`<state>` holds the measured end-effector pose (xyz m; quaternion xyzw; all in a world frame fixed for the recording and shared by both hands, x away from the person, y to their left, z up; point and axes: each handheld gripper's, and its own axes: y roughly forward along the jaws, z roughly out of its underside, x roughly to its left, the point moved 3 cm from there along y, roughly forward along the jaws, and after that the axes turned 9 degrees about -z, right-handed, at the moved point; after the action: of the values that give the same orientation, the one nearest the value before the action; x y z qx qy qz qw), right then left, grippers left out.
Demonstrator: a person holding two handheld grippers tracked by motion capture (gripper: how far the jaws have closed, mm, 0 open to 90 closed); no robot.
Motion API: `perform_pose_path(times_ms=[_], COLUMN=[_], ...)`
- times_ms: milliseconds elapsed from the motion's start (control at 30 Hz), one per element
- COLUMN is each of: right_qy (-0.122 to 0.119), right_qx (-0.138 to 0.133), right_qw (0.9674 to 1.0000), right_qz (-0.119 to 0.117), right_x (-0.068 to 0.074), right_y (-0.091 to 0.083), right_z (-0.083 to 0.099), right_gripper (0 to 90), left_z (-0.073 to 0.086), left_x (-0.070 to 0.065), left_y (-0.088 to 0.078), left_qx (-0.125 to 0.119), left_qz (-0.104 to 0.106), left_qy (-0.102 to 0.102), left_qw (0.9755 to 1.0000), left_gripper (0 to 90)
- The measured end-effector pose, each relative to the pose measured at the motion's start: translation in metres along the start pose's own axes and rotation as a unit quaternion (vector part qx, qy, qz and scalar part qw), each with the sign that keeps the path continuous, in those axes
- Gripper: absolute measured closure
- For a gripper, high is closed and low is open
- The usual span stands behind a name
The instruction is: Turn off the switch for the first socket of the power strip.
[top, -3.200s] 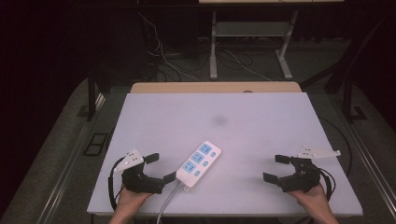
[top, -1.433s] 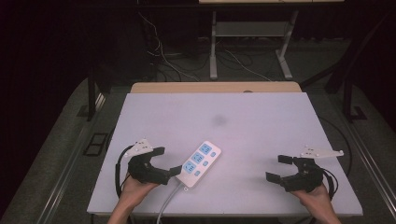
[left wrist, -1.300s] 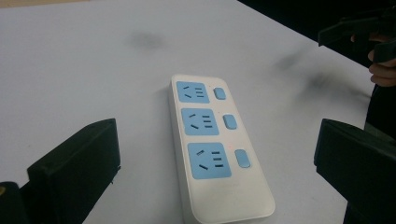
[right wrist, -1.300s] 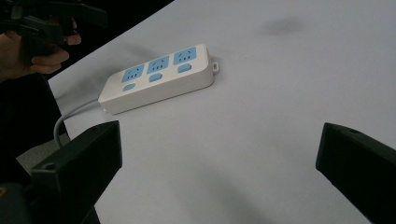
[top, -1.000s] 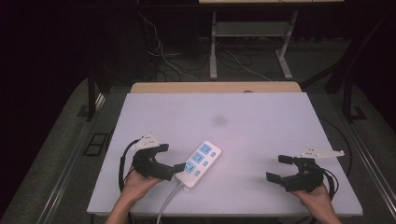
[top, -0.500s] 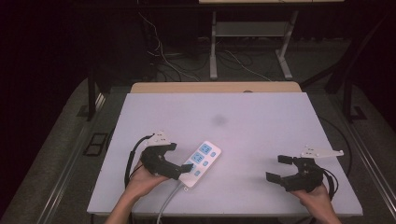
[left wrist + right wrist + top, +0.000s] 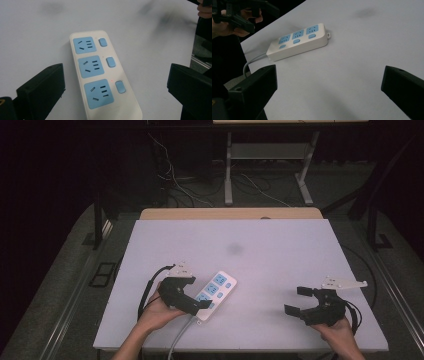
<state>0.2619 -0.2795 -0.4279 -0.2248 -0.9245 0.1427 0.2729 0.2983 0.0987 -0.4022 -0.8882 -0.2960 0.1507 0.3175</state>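
The left gripper (image 7: 192, 297), jaws wide apart, hangs over the power strip (image 7: 214, 294) lying at seven o'clock on the table (image 7: 280, 250). Closing off-centre, it might nudge the strip askew or tug its cord (image 7: 177, 342). The right gripper (image 7: 299, 301) waits open at five o'clock.

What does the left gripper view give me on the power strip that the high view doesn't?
Left gripper view: the strip's three blue sockets, each with a blue switch beside it and a tiny red light by it, framed between wide-open jaws. High view: the grey cord leaving the strip's near end toward the table edge, and the right gripper open, well apart to the right. Both: the power strip lying flat on the white table, with the left gripper at it.
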Motion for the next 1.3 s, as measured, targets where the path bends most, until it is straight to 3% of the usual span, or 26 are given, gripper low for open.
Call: perform_pose_path(times_ms=[400, 900, 1067, 1300], right_qy=[0.003, 0.002, 0.002, 0.002], right_qx=[-0.001, 0.004, 0.009, 0.014], right_qw=[1.0, 0.9999, 0.9999, 0.9998], right_qz=[-0.008, -0.011, -0.013, -0.015], right_x=[-0.001, -0.001, -0.001, 0.0], right_y=[0.001, 0.003, 0.004, 0.004], right_z=[0.0, 0.001, 0.002, 0.002], right_gripper=[0.2, 0.3, 0.2, 0.3], left_z=[-0.01, -0.013, -0.013, -0.016], left_x=[-0.012, -0.02, -0.021, -0.022], left_y=[0.009, 0.02, 0.025, 0.03], left_qx=[0.028, 0.065, 0.093, 0.118], left_qz=[0.025, 0.056, 0.063, 0.07], left_qy=[0.032, 0.062, 0.079, 0.099], left_qw=[0.9988, 0.9944, 0.9905, 0.9856], left_gripper=[2.1, 13.5, 16.6, 29.4])
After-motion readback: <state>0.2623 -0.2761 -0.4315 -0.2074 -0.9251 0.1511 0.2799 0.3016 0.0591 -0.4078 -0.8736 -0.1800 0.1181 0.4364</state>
